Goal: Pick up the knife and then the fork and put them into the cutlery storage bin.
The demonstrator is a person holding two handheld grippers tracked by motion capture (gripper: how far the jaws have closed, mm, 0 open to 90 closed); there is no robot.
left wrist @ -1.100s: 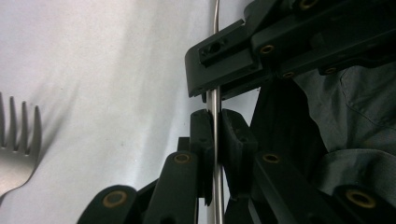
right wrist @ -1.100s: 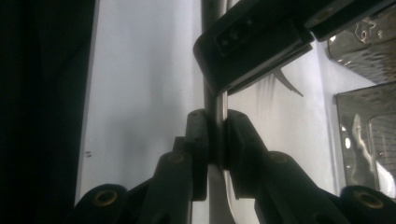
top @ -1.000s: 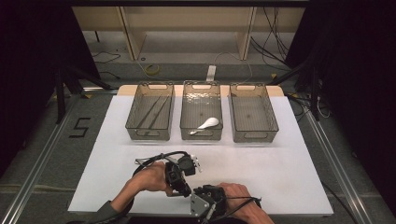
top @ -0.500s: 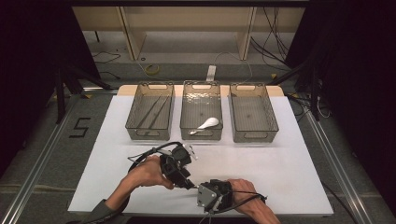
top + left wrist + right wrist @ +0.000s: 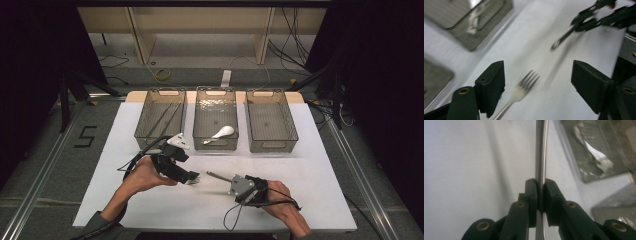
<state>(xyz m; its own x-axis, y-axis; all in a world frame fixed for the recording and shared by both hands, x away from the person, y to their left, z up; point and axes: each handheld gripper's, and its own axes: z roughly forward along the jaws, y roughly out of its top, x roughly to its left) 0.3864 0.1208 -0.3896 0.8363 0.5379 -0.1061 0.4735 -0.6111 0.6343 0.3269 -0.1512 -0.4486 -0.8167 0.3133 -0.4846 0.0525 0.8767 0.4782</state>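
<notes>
Steel, thin and stiff: the utensil handle (image 5: 541,157) sat pinched between the pressed-together jaws of the right gripper (image 5: 231,184), held just above the white bench (image 5: 320,200). A fork (image 5: 524,88) lay between the spread jaws of the left gripper (image 5: 196,177), which had just been opening, its pads clear of it. Both pieces looked light, hard and slippery, apt to pivot in a grip; mid-handle seemed the surest place to hold. Three clear bins (image 5: 272,146) stood beyond, the middle one holding a white spoon (image 5: 220,134).
</notes>
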